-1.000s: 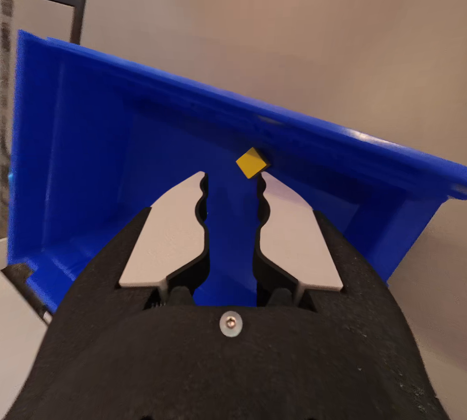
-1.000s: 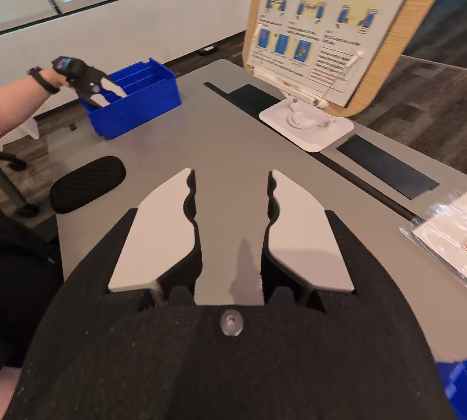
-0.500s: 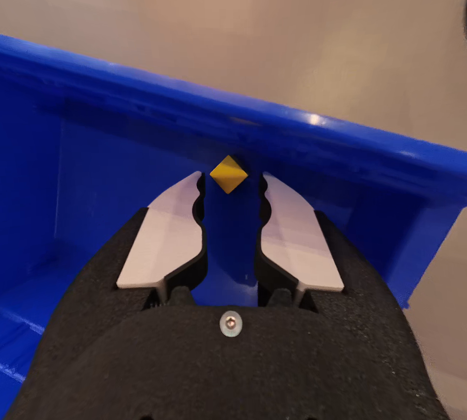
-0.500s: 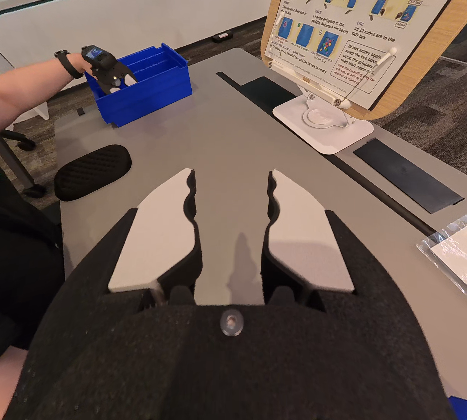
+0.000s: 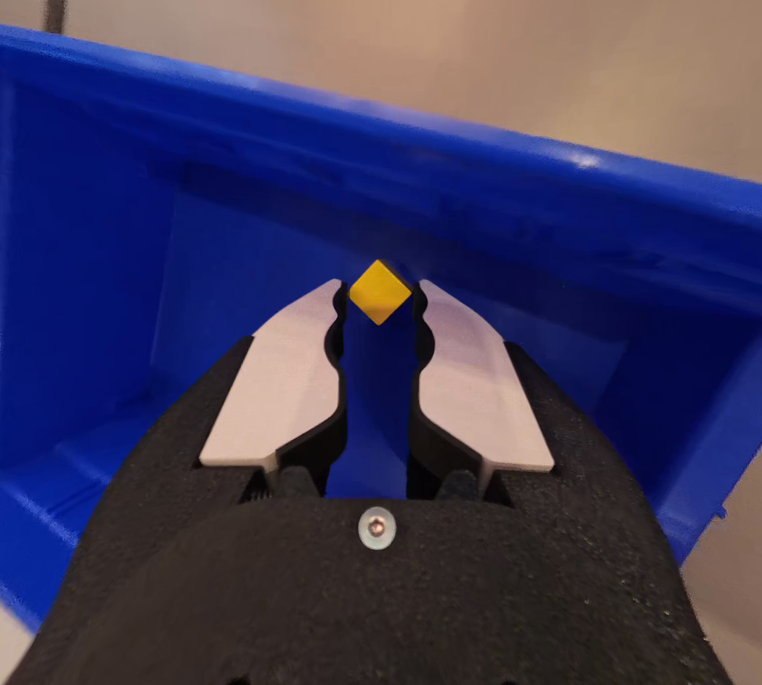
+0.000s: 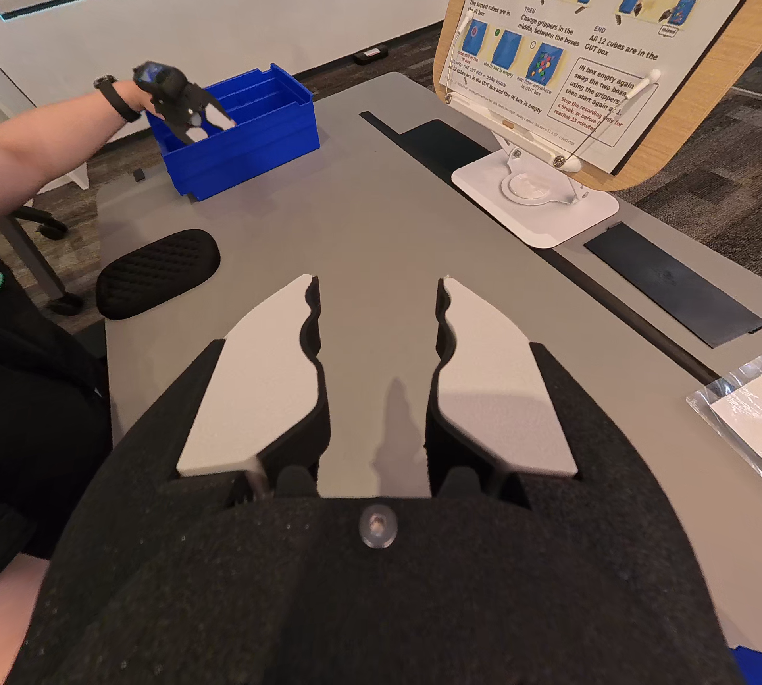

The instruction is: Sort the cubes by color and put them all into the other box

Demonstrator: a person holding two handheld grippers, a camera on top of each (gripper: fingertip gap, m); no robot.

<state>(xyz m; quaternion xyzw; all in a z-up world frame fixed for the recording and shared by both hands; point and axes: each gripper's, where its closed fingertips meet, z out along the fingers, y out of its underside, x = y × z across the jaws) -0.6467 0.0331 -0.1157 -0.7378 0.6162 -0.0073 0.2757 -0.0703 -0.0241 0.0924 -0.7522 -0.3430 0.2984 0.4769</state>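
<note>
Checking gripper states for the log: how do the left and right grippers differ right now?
Left gripper is down inside the blue box; right gripper is above the bare grey table.
Left's tips flank a yellow cube, seemingly touching its corners, though a firm grip is unclear; right has nothing between its fingers.
Left's gap is narrower; right's is clearly wider.
Shared: black bodies, pale finger plates.

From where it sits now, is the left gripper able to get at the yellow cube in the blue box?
Probably yes. The left gripper is open inside the blue box, its fingertips either side of the yellow cube. Nothing lies between them. The cube sits corner-on near the far wall, so the grip may be awkward.
</note>
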